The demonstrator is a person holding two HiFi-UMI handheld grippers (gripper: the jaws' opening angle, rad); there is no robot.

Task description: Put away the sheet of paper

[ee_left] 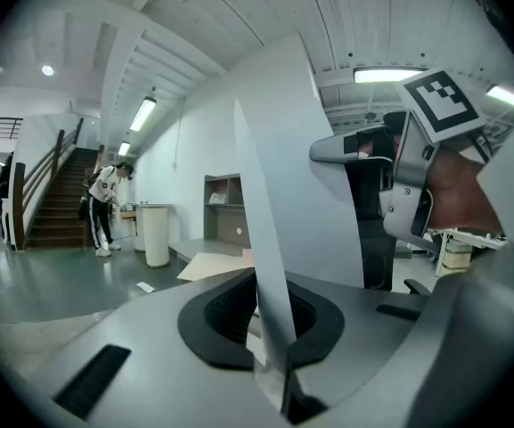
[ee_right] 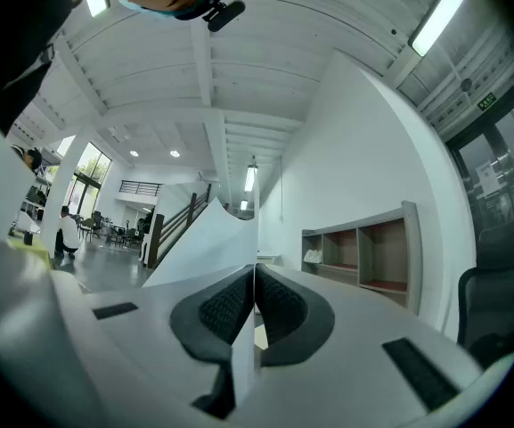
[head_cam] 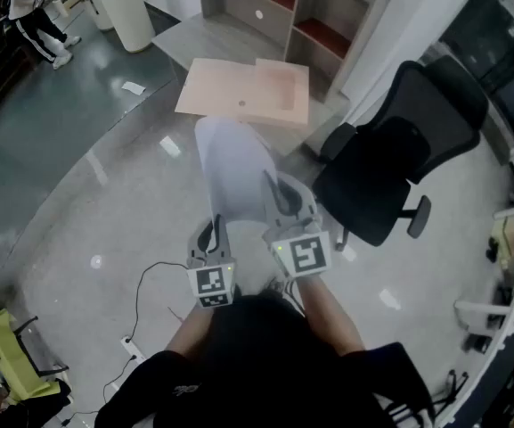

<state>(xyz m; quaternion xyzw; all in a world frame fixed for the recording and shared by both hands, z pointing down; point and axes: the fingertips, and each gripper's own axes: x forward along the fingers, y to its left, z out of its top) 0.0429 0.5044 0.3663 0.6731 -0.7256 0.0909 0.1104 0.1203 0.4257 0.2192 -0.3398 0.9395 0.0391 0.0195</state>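
A white sheet of paper hangs in the air between my two grippers, curved and standing up from them. My left gripper is shut on its near left edge. In the left gripper view the paper rises edge-on out of the closed pads. My right gripper is shut on the sheet's right edge. The right gripper view shows the paper pinched between the black pads and fanning out to the left. The right gripper also shows in the left gripper view, beyond the sheet.
A light wooden tabletop lies ahead, in front of a grey shelf unit with reddish compartments. A black office chair stands to the right. A white bin and a person are far left. A cable runs over the floor.
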